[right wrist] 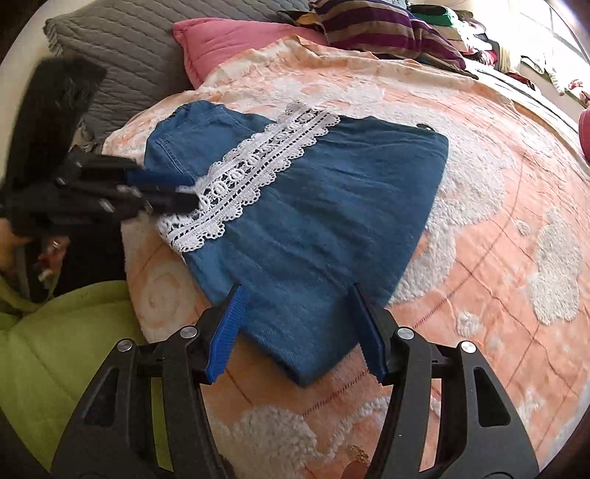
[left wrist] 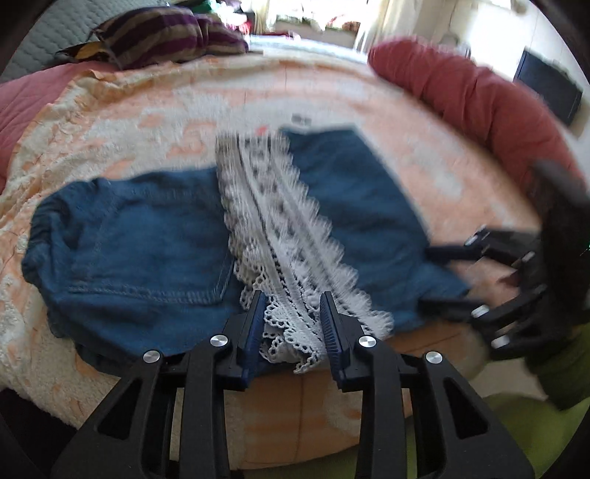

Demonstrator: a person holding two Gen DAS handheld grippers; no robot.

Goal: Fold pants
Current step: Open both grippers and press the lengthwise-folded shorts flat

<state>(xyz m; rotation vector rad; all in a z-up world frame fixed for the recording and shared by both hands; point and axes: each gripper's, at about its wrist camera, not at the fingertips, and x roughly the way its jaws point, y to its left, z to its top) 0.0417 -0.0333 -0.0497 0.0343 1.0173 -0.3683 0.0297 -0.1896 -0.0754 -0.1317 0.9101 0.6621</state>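
Peach and white blanket (right wrist: 479, 177) covers the bed where I work, with a grey quilted pillow (right wrist: 121, 48) and a pink pillow (right wrist: 228, 40) at the head end and a striped bundle of cloth (right wrist: 387, 29) beside them. A red rolled cushion (left wrist: 468, 99) lies along the far edge in my left camera's view.

The pants (right wrist: 324, 206) are blue denim with a band of white lace (right wrist: 250, 173) across them. They lie folded and flat on the blanket, close to the bed's near edge, with one corner reaching that edge.

My left gripper (left wrist: 293, 317) sits at the near edge of the pants, over the end of the lace. Its fingers stand a little apart with lace bunched between them; that view is blurred, so I cannot tell whether the pads press on it.

My right gripper (right wrist: 300, 324) is spread wider. Its fingers (right wrist: 225, 331) straddle the near corner of the denim, one on each side, and I see a clear gap between each pad and the cloth, so nothing is pinched.

A lime green cushion (right wrist: 62, 350) lies below the bed's near edge.
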